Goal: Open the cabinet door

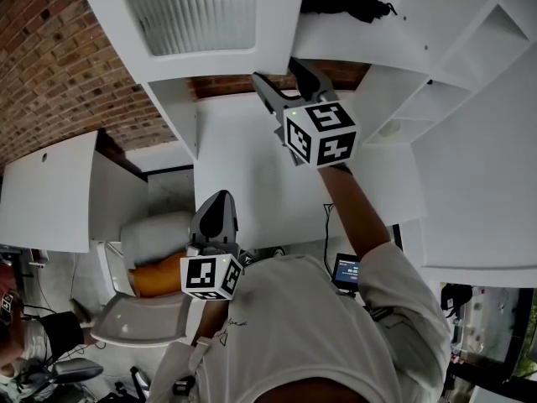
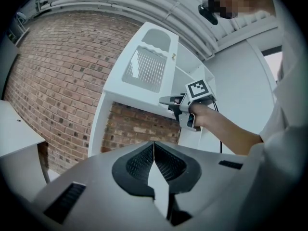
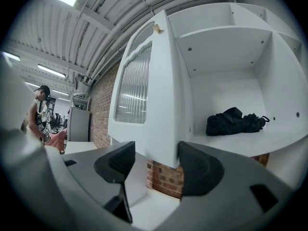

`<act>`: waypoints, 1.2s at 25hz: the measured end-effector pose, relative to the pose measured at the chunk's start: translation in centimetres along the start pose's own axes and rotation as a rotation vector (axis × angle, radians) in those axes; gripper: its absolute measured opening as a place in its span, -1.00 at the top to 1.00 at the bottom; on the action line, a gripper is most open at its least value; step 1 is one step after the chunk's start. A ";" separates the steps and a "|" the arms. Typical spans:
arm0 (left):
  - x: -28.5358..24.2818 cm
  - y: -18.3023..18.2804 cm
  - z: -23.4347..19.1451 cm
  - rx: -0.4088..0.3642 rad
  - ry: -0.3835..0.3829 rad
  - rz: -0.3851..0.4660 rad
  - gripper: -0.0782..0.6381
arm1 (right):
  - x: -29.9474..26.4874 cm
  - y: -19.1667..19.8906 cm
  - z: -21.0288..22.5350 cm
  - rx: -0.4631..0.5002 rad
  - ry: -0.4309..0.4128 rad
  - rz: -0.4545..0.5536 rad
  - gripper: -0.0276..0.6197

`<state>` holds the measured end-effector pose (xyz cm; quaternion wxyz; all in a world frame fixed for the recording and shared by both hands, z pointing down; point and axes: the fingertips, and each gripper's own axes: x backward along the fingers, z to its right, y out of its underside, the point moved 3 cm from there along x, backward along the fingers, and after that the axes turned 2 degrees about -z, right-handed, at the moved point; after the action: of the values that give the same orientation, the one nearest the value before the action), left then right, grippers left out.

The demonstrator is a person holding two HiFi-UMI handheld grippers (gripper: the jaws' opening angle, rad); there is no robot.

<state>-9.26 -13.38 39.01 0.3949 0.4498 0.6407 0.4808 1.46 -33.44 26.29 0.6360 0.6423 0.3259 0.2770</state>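
Observation:
The white cabinet door with its ribbed glass pane stands swung out from the cabinet, seen as well in the left gripper view and close up in the right gripper view. My right gripper is raised to the door's lower corner. Its jaws straddle that corner, open, with a thin gap on the left side. My left gripper hangs low by my body, shut and empty. Inside the cabinet a black cloth bundle lies on the shelf.
A brick wall runs behind the cabinet. More white open shelves are on the right. A white panel sits low at the left, with a chair and an orange item below. A person stands far off.

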 end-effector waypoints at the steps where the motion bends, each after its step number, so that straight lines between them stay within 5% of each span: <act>1: 0.0 0.1 0.1 0.001 0.002 -0.001 0.73 | 0.2 0.0 0.0 -0.001 0.000 0.000 0.07; 17: -0.1 0.6 1.4 0.001 0.029 -0.017 0.73 | 3.2 0.1 -0.3 0.026 -0.061 -0.013 0.53; 30: -0.1 0.7 1.4 0.012 0.042 -0.025 0.73 | 4.7 0.2 -1.4 0.028 -0.107 0.000 0.58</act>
<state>-7.77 -13.05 39.37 0.3846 0.4341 0.6573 0.4813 3.42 -28.94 26.22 0.6435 0.6651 0.2950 0.2377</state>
